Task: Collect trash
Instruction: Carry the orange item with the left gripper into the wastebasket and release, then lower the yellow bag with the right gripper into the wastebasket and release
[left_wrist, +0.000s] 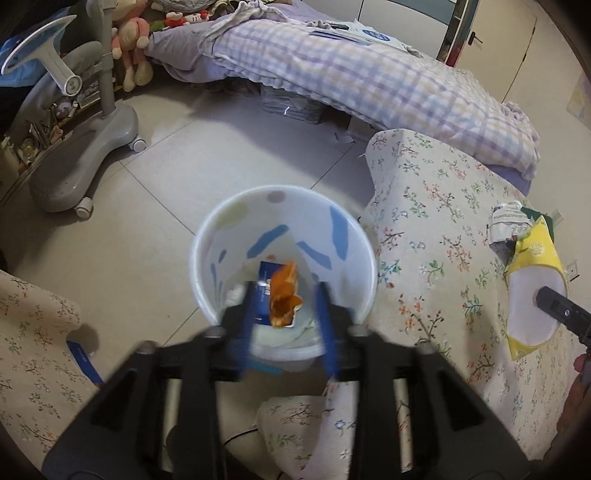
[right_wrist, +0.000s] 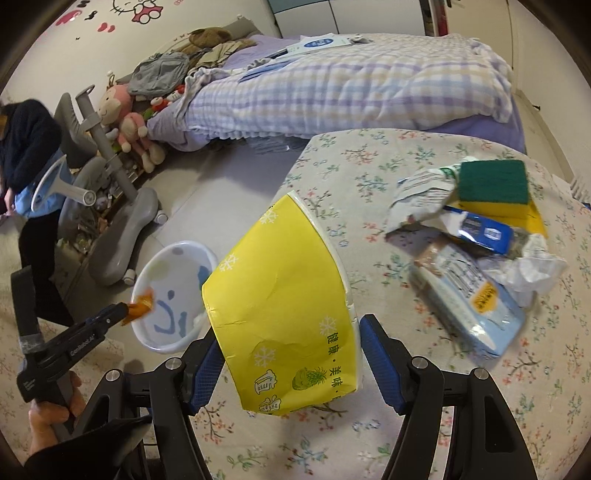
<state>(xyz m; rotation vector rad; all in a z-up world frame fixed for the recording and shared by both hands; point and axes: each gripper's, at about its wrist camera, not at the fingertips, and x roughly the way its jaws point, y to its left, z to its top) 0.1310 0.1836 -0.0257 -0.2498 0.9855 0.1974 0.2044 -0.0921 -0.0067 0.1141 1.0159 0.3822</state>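
A white bin (left_wrist: 221, 236) with blue marks stands on the floor beside the floral-covered table (left_wrist: 424, 229). My left gripper (left_wrist: 286, 306) is open right above the bin, and an orange wrapper (left_wrist: 283, 295) is loose between its fingers over the bin's inside, next to a blue packet (left_wrist: 266, 273). In the right wrist view the orange wrapper (right_wrist: 142, 304) sits at the left gripper's tip by the bin (right_wrist: 173, 295). My right gripper (right_wrist: 291, 354) has its fingers on both sides of a yellow paper bowl (right_wrist: 284, 314) lying on its side on the table; it also shows in the left wrist view (left_wrist: 535, 295).
More litter lies on the table: crumpled paper (right_wrist: 417, 199), a green and yellow sponge (right_wrist: 495, 184), a blue packet (right_wrist: 484, 230), a tissue pack (right_wrist: 469, 302). A grey wheeled chair (left_wrist: 85, 155) and a bed (left_wrist: 369, 74) stand beyond. A person (right_wrist: 26, 155) is at far left.
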